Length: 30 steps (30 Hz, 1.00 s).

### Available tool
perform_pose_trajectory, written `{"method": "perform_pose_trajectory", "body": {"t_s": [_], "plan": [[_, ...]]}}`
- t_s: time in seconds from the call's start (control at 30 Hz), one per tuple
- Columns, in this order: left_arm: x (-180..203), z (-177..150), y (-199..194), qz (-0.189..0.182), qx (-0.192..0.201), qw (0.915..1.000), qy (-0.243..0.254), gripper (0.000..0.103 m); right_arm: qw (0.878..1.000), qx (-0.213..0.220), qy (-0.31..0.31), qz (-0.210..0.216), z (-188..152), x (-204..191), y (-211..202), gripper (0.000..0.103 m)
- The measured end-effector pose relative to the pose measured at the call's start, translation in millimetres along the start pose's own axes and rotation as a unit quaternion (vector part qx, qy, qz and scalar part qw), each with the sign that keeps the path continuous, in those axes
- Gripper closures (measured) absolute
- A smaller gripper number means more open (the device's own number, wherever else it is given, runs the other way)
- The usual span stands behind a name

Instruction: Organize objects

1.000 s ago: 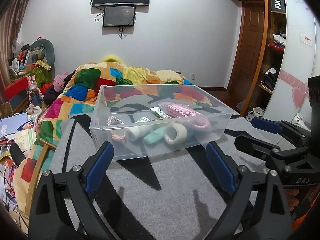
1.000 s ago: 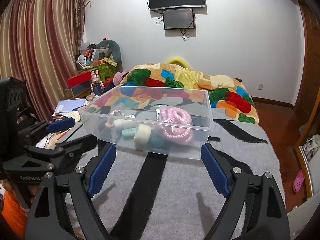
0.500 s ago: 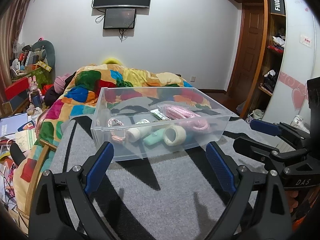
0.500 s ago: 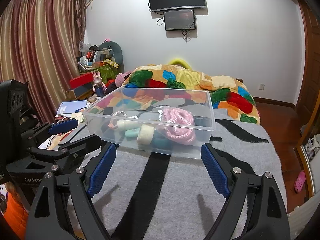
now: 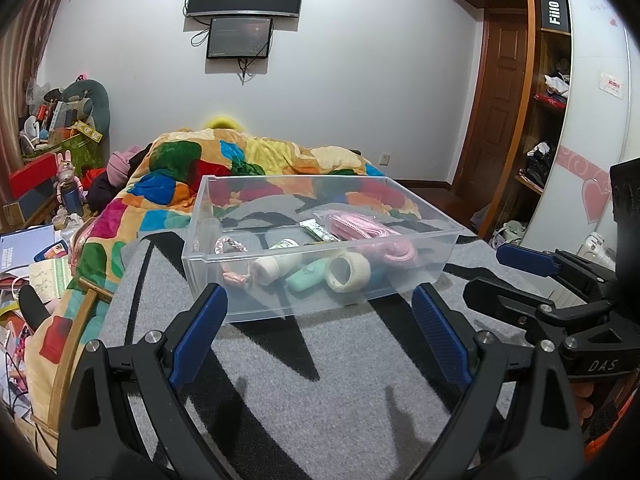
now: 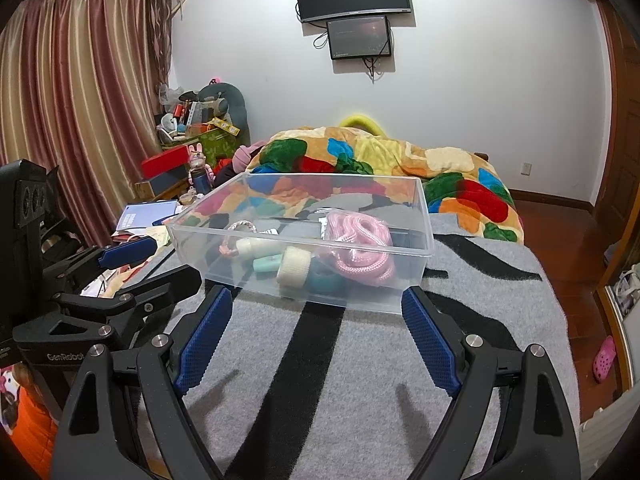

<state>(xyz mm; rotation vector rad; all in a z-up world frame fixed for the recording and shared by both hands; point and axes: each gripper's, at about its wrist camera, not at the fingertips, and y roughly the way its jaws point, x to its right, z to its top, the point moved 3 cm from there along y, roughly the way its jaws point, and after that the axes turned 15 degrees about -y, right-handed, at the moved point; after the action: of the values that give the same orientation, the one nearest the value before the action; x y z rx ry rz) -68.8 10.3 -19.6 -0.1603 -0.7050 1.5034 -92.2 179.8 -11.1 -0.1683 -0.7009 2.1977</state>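
A clear plastic bin point(image 5: 224, 296) point(image 6: 424, 264) stands on the grey and black striped blanket point(image 5: 320, 400) point(image 6: 340, 380). In it lie a coiled pink rope point(image 5: 384, 240) point(image 6: 360, 248), a cream tape roll point(image 5: 347, 272) point(image 6: 294, 266), a mint green tube point(image 5: 306, 276) point(image 6: 266, 263), a white tube point(image 5: 276, 264) point(image 6: 256, 246) and a braided pink band point(image 5: 228, 246). My left gripper point(image 5: 318, 332) point(image 6: 152, 260) is open and empty just short of the bin's near wall. My right gripper point(image 6: 316, 340) point(image 5: 500, 272) is open and empty, also in front of the bin.
A colourful patchwork quilt point(image 5: 240, 176) point(image 6: 380, 168) is heaped behind the bin. Cluttered boxes, papers and toys point(image 5: 48, 208) point(image 6: 188, 152) crowd the left side. A wardrobe with shelves point(image 5: 552, 120) stands at the right. Two screens point(image 5: 244, 4) hang on the far wall.
Both grippers have tilted or drawn back slightly, so the bin sits a little lower in both views. Both stay open and empty.
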Motion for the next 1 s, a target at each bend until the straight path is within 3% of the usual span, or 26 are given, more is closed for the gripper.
{"method": "perform_pose_trajectory", "body": {"t_s": [1.0], "plan": [[-1.1,-0.5,-2.8,-0.006,-0.004,0.9999,-0.011,0.008,1.0,-0.002,0.001,0.008,-3.1,-4.7,2.2,0.018]]}}
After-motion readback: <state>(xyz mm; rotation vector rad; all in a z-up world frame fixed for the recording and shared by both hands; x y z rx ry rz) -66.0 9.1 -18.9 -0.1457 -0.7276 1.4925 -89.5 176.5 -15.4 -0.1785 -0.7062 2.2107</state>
